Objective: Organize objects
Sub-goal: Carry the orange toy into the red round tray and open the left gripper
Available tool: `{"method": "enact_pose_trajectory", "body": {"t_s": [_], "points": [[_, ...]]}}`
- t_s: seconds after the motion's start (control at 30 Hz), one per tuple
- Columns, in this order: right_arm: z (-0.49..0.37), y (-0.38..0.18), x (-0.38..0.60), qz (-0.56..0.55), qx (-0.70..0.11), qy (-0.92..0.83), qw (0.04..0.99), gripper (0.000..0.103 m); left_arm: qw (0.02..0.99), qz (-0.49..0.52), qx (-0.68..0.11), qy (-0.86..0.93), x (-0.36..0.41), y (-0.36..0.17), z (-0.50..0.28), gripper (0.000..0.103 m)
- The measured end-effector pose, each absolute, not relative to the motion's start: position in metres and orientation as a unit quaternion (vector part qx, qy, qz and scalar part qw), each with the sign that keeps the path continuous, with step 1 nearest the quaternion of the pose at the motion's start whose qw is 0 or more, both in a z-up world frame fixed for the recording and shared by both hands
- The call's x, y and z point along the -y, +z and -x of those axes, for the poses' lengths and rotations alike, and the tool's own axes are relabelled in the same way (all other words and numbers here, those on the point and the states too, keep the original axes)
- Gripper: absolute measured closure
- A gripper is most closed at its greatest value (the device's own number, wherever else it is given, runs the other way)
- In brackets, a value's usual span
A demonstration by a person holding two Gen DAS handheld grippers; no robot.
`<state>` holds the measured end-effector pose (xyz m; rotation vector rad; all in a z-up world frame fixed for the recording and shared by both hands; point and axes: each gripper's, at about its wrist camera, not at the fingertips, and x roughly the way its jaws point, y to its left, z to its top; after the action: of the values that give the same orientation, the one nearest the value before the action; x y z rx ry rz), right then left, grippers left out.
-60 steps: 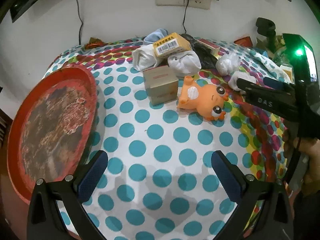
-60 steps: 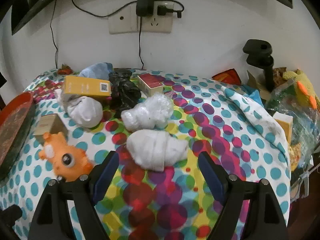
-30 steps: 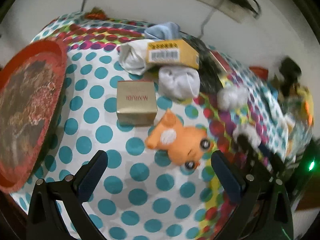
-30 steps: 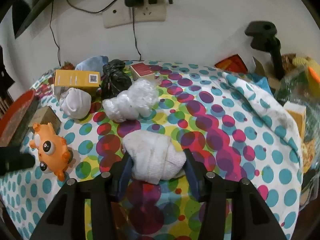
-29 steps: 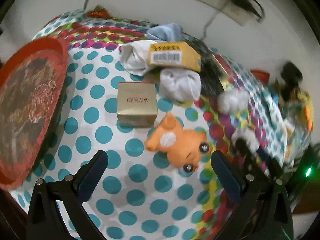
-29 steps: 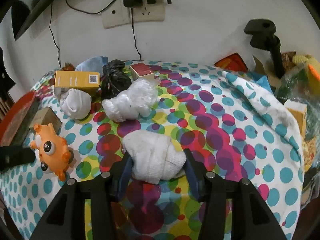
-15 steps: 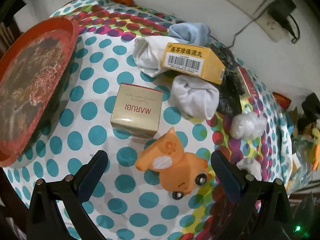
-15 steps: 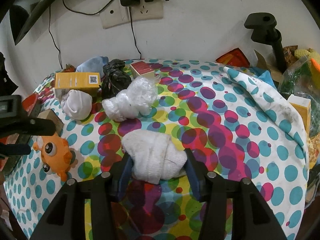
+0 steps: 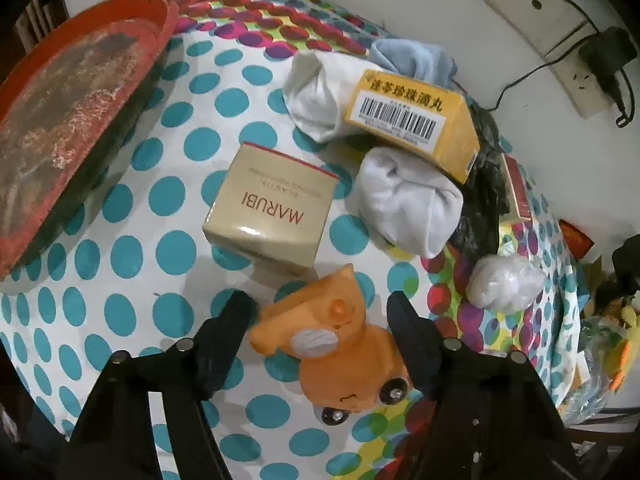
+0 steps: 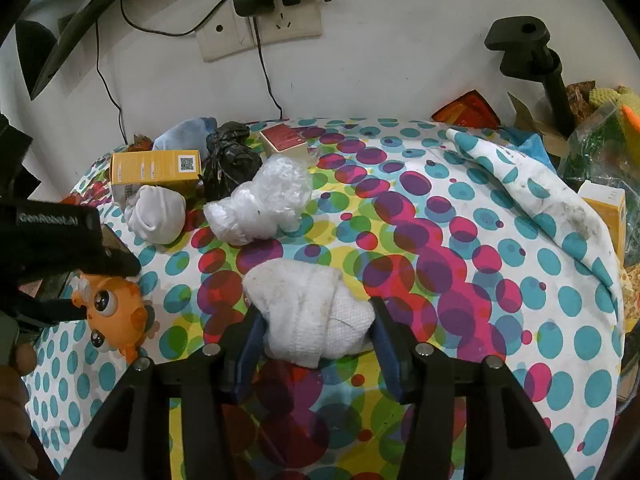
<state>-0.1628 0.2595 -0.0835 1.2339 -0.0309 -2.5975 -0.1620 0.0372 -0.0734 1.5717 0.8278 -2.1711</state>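
The left gripper (image 9: 320,320) has its jaws narrowed around the orange toy (image 9: 340,348), fingers right at its flanks; whether they're actually squeezing it yet can't be told. The toy looks like hollow squishy plastic, light, so taking it across the fat middle seems safest. Just beyond sits the MARUBI box (image 9: 272,216). The right gripper (image 10: 316,332) pinches a soft white cloth bundle (image 10: 308,312) at its near end, which should compress easily.

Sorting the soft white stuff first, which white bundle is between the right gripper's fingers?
The white cloth bundle nearest the camera, between the right gripper fingers. The rolled sock and plastic bag lie farther back.
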Motion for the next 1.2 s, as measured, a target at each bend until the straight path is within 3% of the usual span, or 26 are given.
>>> {"method": "enact_pose_trajectory", "body": {"t_s": [0.1,0.17,0.57,0.9,1.2], "points": [[0.163,-0.084,-0.260,-0.425,0.012,-0.895,0.133,0.051,0.157,-0.549,-0.280,-0.772,-0.039,-0.071,0.162,0.048],[0.163,-0.084,-0.260,-0.425,0.012,-0.895,0.134,0.051,0.148,-0.547,-0.271,-0.778,-0.040,-0.070,0.162,0.058],[0.164,-0.084,-0.261,-0.426,0.008,-0.896,0.129,0.051,0.091,-0.544,-0.221,-0.805,-0.046,-0.060,0.156,0.060],[0.163,-0.085,-0.258,-0.427,-0.003,-0.896,0.123,0.051,0.051,-0.506,-0.129,-0.852,-0.045,-0.024,0.131,0.060],[0.162,-0.084,-0.252,-0.424,-0.025,-0.899,0.110,0.053,0.054,-0.476,-0.074,-0.875,-0.007,0.006,0.108,0.060]]}}
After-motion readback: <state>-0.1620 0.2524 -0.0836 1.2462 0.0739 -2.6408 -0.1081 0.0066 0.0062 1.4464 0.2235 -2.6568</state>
